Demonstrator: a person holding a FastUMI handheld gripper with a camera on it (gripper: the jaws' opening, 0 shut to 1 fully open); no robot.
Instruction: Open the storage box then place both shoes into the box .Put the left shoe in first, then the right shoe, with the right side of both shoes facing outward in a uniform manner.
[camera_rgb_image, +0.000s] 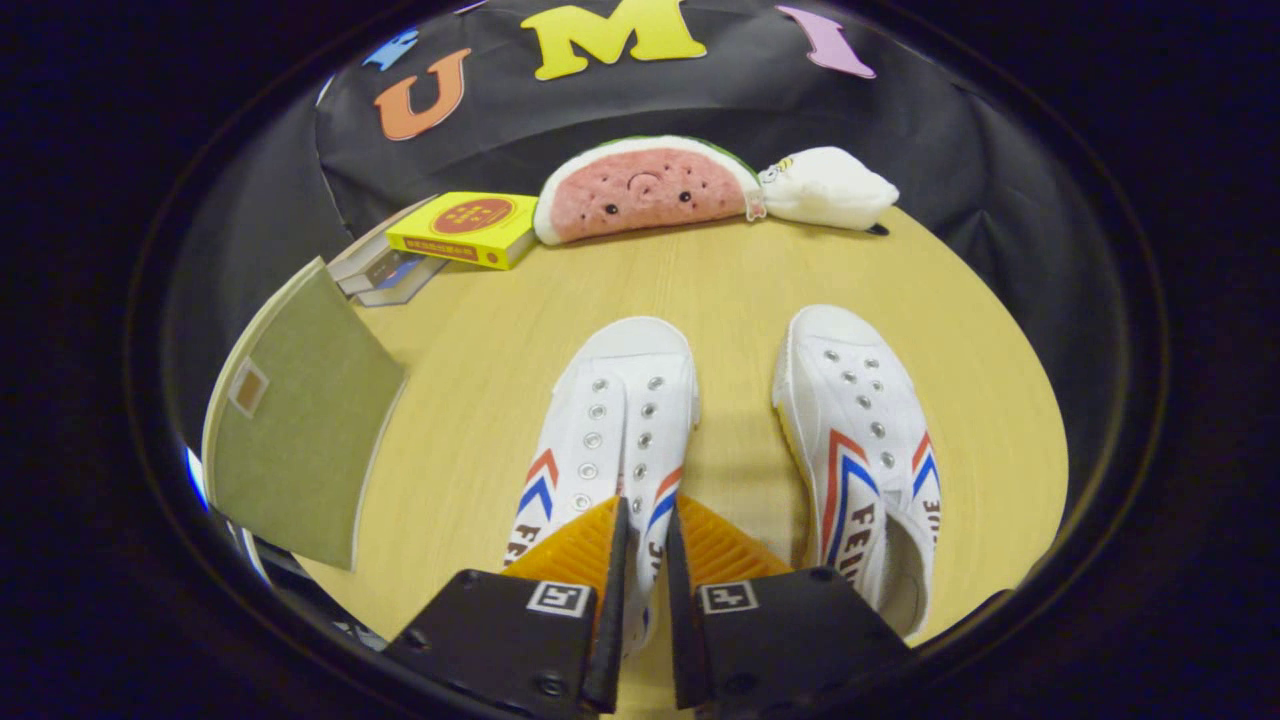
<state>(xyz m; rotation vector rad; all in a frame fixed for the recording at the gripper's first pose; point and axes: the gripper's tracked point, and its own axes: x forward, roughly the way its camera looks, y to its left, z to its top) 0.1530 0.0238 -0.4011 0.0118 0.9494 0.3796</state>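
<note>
Pinching the inner side wall of the left shoe (600, 420) near its heel, the hand-held gripper (645, 520) has its fingers nearly together with the thin canvas between them. The right shoe (860, 440) lies just beside it on the bench (720, 270), toes pointing away. The storage box's raised lid (300, 420) stands off to the left. Such a narrow hold on soft fabric could slip or let the shoe swing and twist, spoiling its facing. The box's interior is cut off, and the shoe's heel is hidden behind the fingers.

Two white shoes (610, 430) (860, 440), two plush toys (645, 190) (825, 188), one yellow box (465, 228), one open lid (300, 420)
</note>
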